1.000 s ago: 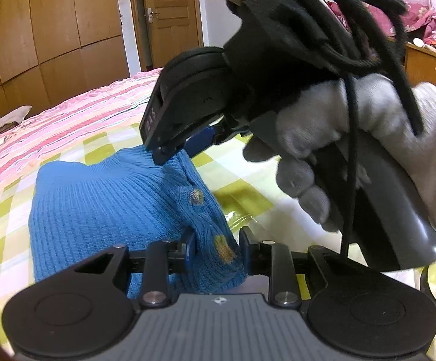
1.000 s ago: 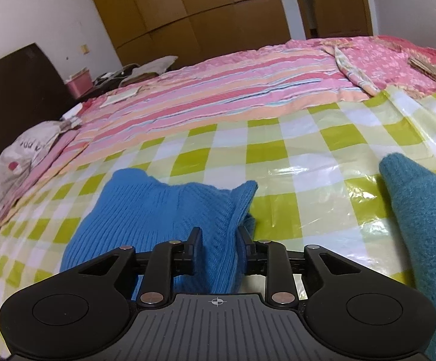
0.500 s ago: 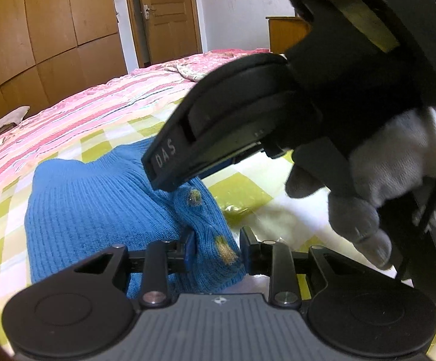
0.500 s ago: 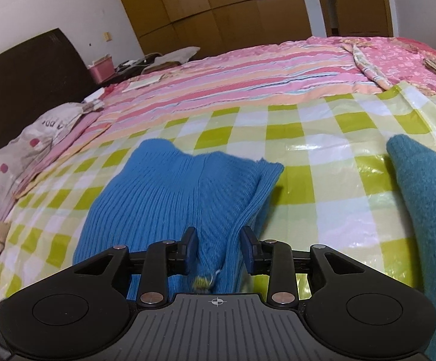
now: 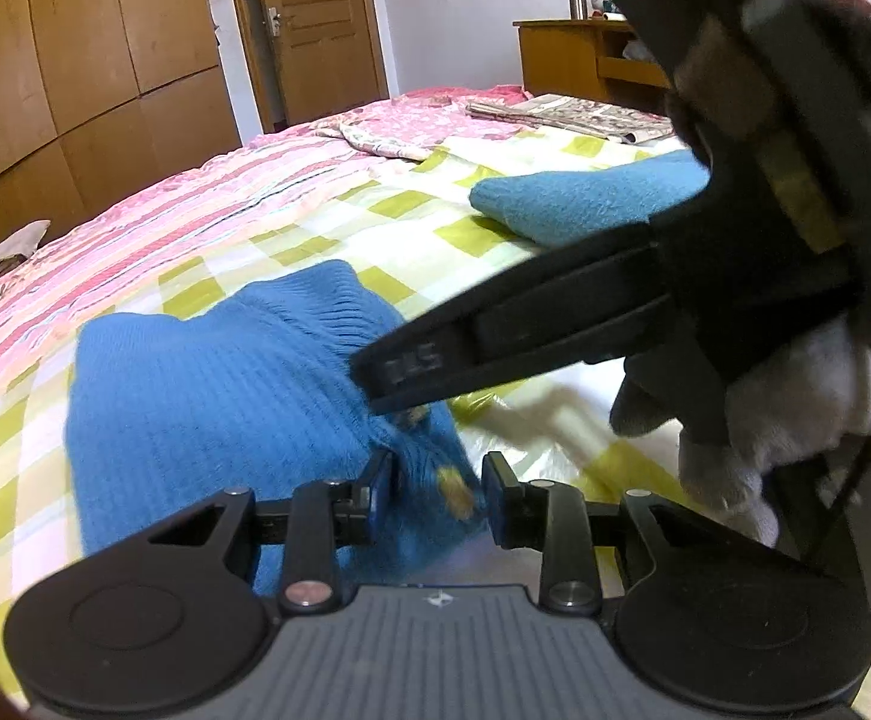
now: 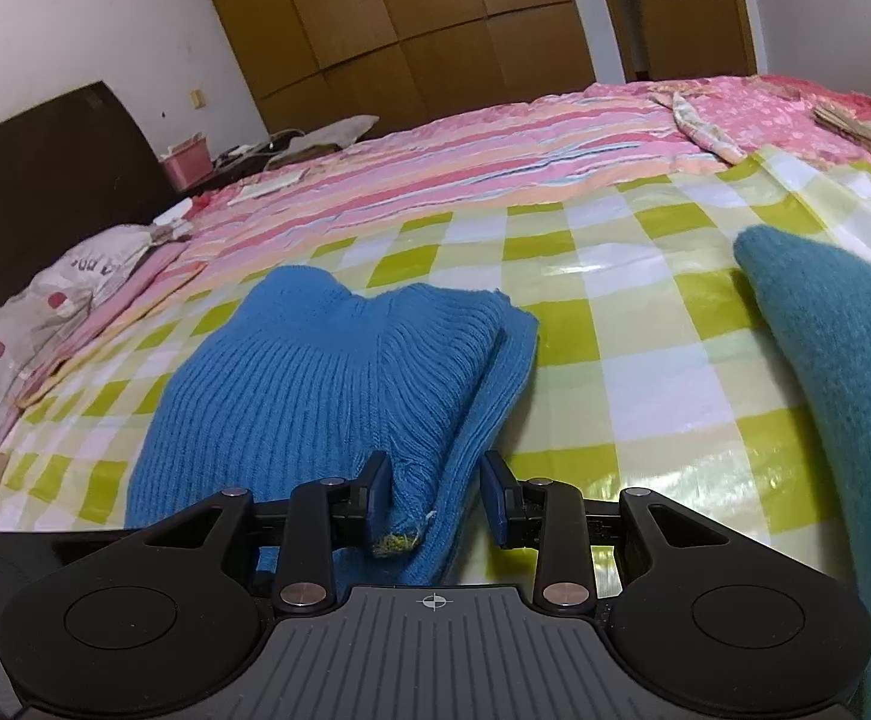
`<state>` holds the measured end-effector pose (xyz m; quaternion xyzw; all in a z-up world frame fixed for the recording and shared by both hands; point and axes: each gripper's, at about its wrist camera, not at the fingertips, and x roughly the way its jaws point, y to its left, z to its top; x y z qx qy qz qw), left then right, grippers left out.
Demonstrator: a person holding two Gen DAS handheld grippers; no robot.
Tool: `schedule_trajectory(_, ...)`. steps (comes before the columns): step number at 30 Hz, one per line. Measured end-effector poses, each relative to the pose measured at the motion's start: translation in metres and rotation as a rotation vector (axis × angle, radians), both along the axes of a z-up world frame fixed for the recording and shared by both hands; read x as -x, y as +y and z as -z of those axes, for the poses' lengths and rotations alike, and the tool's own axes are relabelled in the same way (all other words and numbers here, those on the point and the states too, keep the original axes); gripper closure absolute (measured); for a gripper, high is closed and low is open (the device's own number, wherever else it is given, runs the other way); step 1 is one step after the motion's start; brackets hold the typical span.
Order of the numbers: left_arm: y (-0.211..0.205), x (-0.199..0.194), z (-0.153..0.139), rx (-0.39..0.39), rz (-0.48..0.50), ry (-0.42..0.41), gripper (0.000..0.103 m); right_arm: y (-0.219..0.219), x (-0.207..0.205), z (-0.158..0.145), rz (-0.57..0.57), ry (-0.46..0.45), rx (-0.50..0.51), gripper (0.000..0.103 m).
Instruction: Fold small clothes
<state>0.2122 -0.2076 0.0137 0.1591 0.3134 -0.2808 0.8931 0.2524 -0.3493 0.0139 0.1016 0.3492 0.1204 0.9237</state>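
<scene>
Here the blue ribbed sweater is seen lying folded on the green-checked plastic sheet spread over the bed, near the sheet's front edge. The left gripper is held with its fingers spread, the sweater's buttoned hem sitting loosely between them and not pinched; the right gripper is likewise parted around the bunched front corner, with a gap seen on either side. Trouble could be caused by the slippery sheet: if the knit is nudged and not gripped, the fold may be dragged open or skewed. A loose thread at the hem could be snagged on a pad. In the left view the right gripper is seen crossing low over the sweater, so a collision between the tools is possible. A teal folded garment lies toward the sheet's right edge, well apart, and newspapers lie beyond the far corner.
</scene>
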Motion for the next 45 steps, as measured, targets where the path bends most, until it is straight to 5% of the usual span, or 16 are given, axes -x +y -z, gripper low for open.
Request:
schedule_trajectory(12,0.069,0.005,-0.032,0.142,-0.137,0.050,0.065,-0.009,0.000,-0.001,-0.015,0.019,-0.014,0.069)
schedule_trajectory(17,0.080,-0.003,-0.027,0.111,-0.176,0.018,0.065,-0.006,0.004,-0.004,-0.024,0.036,-0.001,0.068)
schedule_trajectory(25,0.107,-0.022,-0.016,0.148,-0.290,0.049,0.063,-0.015,0.004,-0.004,-0.031,0.086,-0.175,0.064)
schedule_trajectory(36,0.110,-0.034,-0.006,0.152,-0.365,0.064,0.054,-0.006,0.004,-0.002,-0.069,0.128,-0.195,0.053)
schedule_trajectory(39,0.106,-0.034,-0.005,0.136,-0.365,0.060,0.052,0.004,0.004,0.005,-0.055,0.125,-0.132,0.053)
schedule_trajectory(45,0.116,-0.035,-0.008,0.179,-0.362,0.080,0.046,0.001,0.004,0.008,-0.031,0.125,-0.092,0.083)
